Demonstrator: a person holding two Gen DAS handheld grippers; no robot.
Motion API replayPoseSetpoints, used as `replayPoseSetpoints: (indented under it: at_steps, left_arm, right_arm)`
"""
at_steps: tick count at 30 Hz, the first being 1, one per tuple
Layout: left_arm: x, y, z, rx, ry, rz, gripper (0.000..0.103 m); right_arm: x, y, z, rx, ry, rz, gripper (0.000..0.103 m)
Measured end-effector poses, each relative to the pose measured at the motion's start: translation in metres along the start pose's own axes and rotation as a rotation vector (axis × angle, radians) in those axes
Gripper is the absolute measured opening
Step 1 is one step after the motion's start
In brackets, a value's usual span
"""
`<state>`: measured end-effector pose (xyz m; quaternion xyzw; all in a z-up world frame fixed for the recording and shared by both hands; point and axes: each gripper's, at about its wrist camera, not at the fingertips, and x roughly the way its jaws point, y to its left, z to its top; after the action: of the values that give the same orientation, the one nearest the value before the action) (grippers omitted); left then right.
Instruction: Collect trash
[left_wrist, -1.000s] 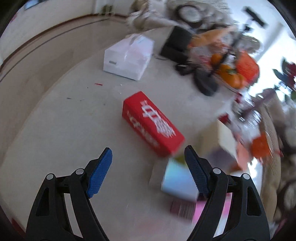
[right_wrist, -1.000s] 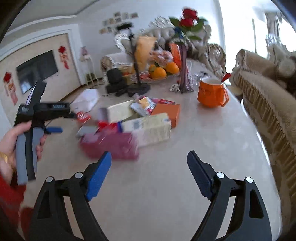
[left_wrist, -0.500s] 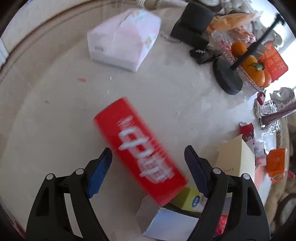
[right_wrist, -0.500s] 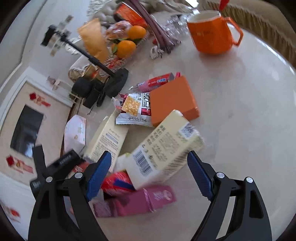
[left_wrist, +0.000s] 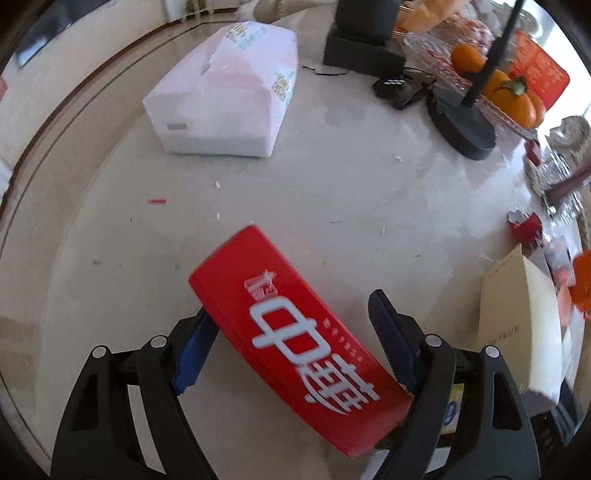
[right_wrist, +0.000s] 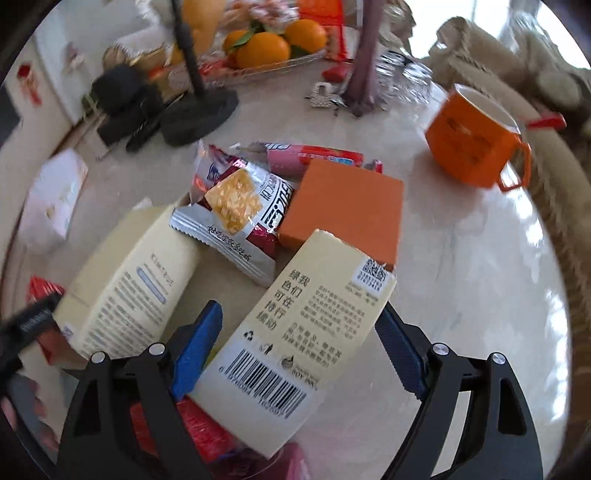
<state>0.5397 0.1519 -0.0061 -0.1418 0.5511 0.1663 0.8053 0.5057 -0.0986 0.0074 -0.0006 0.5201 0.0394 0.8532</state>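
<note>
Trash lies scattered over the pale marble surface (left_wrist: 332, 192), which fills both views. Largest on it is the white tissue pack (left_wrist: 225, 99), far from the left gripper (left_wrist: 291, 339), toward the back edge. Next in size, the red box (left_wrist: 295, 328) with white characters lies diagonally between that gripper's blue fingers (left_wrist: 192, 350); they are spread wide on either side of it, and whether they touch it cannot be told. To its right stands a cream carton (left_wrist: 517, 325).

In the right wrist view, the cream box (right_wrist: 303, 339) with a barcode lies between the right gripper's (right_wrist: 299, 350) widely parted fingers (right_wrist: 197, 347), its far corner resting on the orange box (right_wrist: 347, 206). Left of it lies a second cream package (right_wrist: 129, 280). Behind these, the snack packet (right_wrist: 240, 214) overlaps the orange box's left side, and a pink wrapper (right_wrist: 314, 158) lies beyond both. An orange mug (right_wrist: 476, 144) stands apart at the right. Farther back sits a tray of oranges (right_wrist: 269, 44), with a black stand base (right_wrist: 199, 114) just in front.
</note>
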Motion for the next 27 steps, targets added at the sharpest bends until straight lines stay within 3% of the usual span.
replayPoseSetpoints:
  at_steps: [2,4,5,11,20,23,27]
  left_arm:
    - [-0.001,0.004,0.001,0.05,-0.008,-0.02,0.077]
    - [-0.002,0.007,0.001,0.083,-0.014,-0.043,0.061]
    - [-0.003,0.008,0.002,0.101,-0.022,-0.042,0.042]
    - [-0.015,0.013,-0.002,0.22,-0.061,0.025,0.041]
    - [-0.07,0.043,-0.013,0.18,-0.131,-0.124,0.041]
    - [-0.107,0.052,-0.042,0.241,-0.197,-0.179,0.041]
    - [-0.152,0.061,-0.116,0.339,-0.261,-0.308,0.041]
  right_arm:
    - [-0.002,-0.002,-0.001,-0.041,-0.004,0.0,0.066]
    - [-0.005,-0.004,-0.002,-0.066,-0.003,0.016,0.048]
    - [-0.008,-0.008,-0.003,-0.069,-0.002,0.038,0.048]
    - [-0.023,-0.032,-0.002,0.027,-0.046,0.136,0.047]
    - [-0.085,-0.088,-0.01,0.183,-0.188,0.293,0.047]
    - [-0.122,-0.092,-0.04,0.123,-0.255,0.341,0.047]
    - [-0.167,-0.091,-0.119,0.025,-0.308,0.426,0.047]
